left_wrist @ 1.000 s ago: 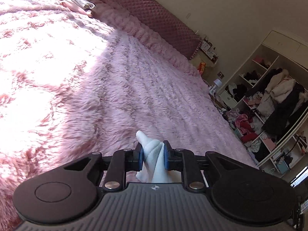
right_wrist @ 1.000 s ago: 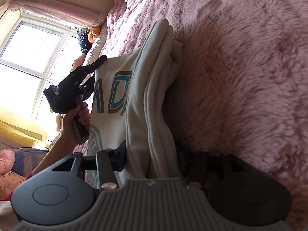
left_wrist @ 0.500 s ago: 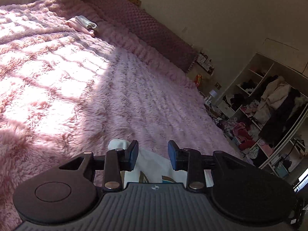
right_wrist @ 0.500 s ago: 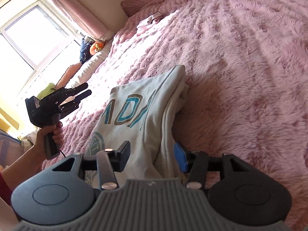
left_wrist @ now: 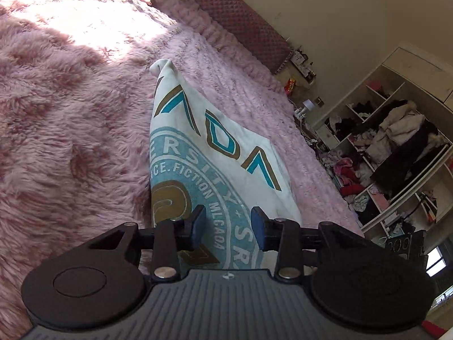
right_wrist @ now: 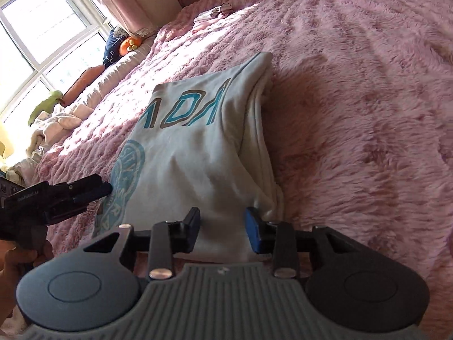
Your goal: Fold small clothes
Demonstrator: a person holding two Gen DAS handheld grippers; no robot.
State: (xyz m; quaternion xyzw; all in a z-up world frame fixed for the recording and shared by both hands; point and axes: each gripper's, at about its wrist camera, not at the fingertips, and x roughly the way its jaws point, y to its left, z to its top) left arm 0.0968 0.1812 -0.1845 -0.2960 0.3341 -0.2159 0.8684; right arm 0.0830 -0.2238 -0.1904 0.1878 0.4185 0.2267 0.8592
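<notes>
I see the folded white shirt [right_wrist: 198, 153] lying flat on the pink bed [right_wrist: 368, 113]. My left tongs [left_wrist: 228, 226] stand half open over it (holding nothing); my right tongs [right_wrist: 222, 231] are closing, pads not yet pressing the cloth.

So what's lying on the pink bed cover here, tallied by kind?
White folded garment with teal and brown print: 1
Small pale pink and white clothes pile near the far edge of the fluffy pink bed cover, count within it unclear: 1
Total: 2
</notes>
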